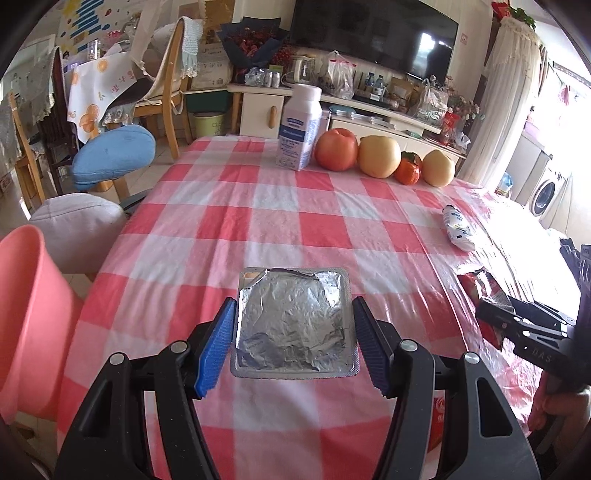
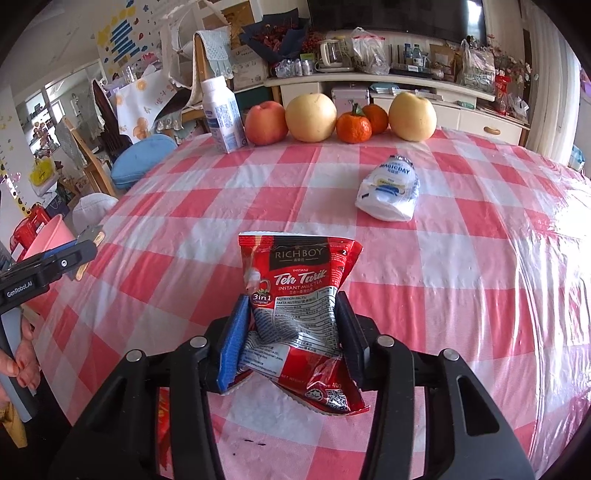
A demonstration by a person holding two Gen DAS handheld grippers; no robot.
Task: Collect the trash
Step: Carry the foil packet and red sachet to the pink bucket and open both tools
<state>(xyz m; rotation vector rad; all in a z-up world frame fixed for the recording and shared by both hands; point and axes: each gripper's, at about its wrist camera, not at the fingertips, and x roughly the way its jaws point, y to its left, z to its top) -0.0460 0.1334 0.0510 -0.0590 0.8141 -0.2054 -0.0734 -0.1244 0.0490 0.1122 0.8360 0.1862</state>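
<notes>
Squarely between the blue-padded fingers [image 1: 216, 347] of the left claw [image 1: 293, 343]: a flat square silver foil packet [image 1: 293, 325], crinkled on top, gripped at both side edges and held above the red-and-white checked plastic-covered table [image 1: 258, 206]. Half-wide jaws, no further apart than the packet itself. Off to the left, beyond the table edge, a pink plastic bucket [image 1: 27, 317].

Likewise clamped, in the right claw [image 2: 291, 332]: a red crumpled "Teh Tarik" instant milk tea sachet [image 2: 295, 291], pinched at its waist so the middle buckles, top end fanned out ahead of the fingers and bottom end trailing back toward the camera. Jaws narrowed to about a third of their reach, pads pressing both sides of the sachet. Seen from the left wrist view too, at the far right edge (only partly, cut off by the frame).

Further out on the table, lying on its side and well apart from both claws, a squashed white "Magicday" plastic bottle [image 2: 389, 188]. Along the far edge, a row: white-and-blue capped milk carton [image 2: 221, 114], red apple [image 2: 265, 123], yellow pear [image 2: 311, 117], two orange tangerines [image 2: 354, 127], another yellow pear [image 2: 412, 116]. Behind that, a cream cabinet [image 1: 255, 110] and a dark television [image 1: 373, 35].
</notes>
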